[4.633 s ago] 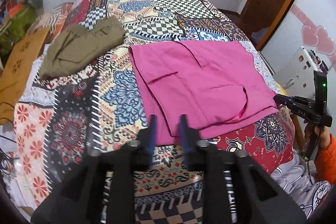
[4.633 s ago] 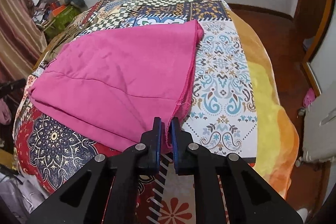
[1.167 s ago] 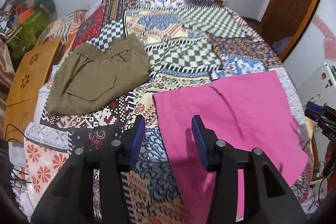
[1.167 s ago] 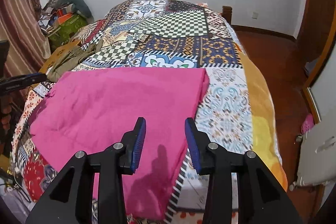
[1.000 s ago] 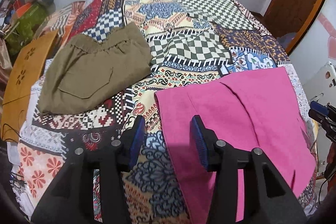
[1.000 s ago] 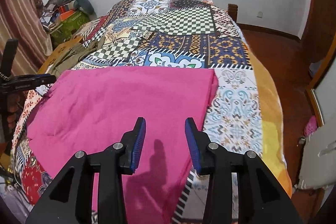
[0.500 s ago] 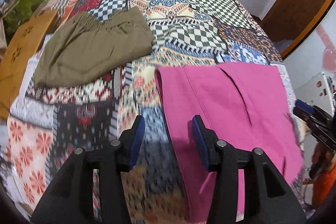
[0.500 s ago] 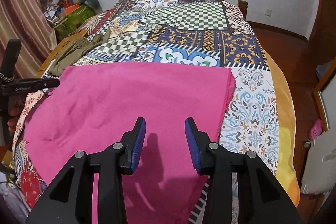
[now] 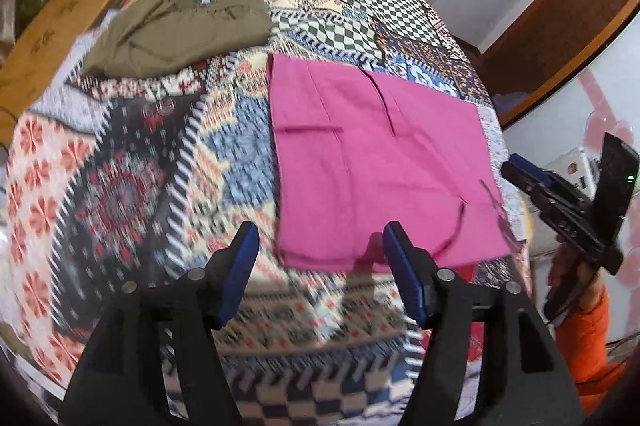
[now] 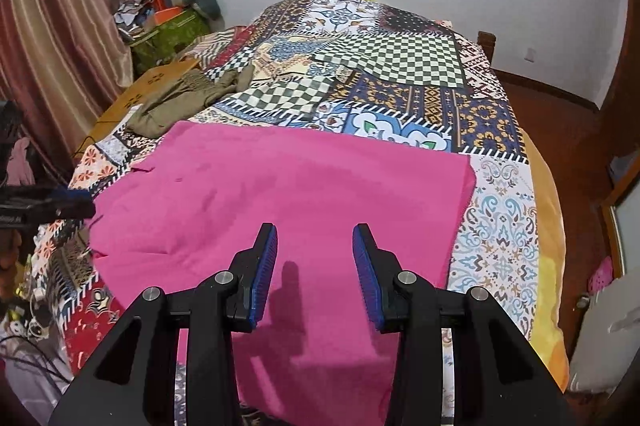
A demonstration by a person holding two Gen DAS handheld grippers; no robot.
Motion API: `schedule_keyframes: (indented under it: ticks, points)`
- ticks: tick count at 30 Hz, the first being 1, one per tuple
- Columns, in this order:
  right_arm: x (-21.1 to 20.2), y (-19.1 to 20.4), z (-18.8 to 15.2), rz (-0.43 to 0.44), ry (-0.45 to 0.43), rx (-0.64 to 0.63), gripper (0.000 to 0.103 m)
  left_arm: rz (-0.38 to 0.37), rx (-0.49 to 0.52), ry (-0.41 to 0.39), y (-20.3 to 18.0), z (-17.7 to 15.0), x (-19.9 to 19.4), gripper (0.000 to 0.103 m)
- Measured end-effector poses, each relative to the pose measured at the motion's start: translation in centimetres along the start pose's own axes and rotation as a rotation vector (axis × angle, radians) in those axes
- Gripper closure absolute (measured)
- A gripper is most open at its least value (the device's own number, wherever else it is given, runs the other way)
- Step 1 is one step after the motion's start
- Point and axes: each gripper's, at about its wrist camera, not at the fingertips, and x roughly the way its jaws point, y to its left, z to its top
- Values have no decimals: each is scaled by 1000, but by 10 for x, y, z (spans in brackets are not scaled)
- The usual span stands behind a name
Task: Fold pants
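Bedspread (image 9: 120,186) blurred; pink pants (image 9: 376,162) flat; left gripper (image 9: 318,246) opening, right gripper (image 10: 314,250) apart, both empty.

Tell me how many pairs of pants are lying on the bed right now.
2: the pink pants lie folded flat near the bed's near edge, and the olive pants lie folded farther back toward the left side. Others could be out of view.

folded pants (image 9: 372,162) on bedspread (image 9: 132,194), second pants (image 9: 180,30) behind to the left, apart

Even indoor light; left view motion-blurred, fisheye edges dark.
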Motion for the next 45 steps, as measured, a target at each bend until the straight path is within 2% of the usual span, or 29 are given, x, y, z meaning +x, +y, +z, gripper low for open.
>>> schedule_keyframes:
  ticks: [3, 6, 9, 17, 26, 34, 40, 45]
  points:
    - [3, 5, -4, 10, 11, -6, 67, -16, -14, 24, -3, -10, 4, 39]
    - [5, 11, -9, 7, 21, -27, 67, -65, -50, 63, -4, -19, 11, 38]
    - [7, 16, -12, 4, 28, -49, 67, -75, -60, 47, -8, -22, 12, 31]
    - [20, 14, -19, 4, 64, -47, 67, -133, -69, 55, -16, -14, 23, 29]
    - [28, 9, -22, 9, 85, -27, 63, -210, -201, 47, -3, -1, 31, 29]
    - [29, 7, -24, 27, 88, -11, 63, -97, -155, 0, -16, 12, 45, 29]
    - [28, 5, -24, 34, 90, -6, 63, 2, -96, -38, -22, 19, 55, 50]
    - [28, 3, -25, 45, 89, 3, 62, 10, -59, -57, -22, 21, 57, 64]
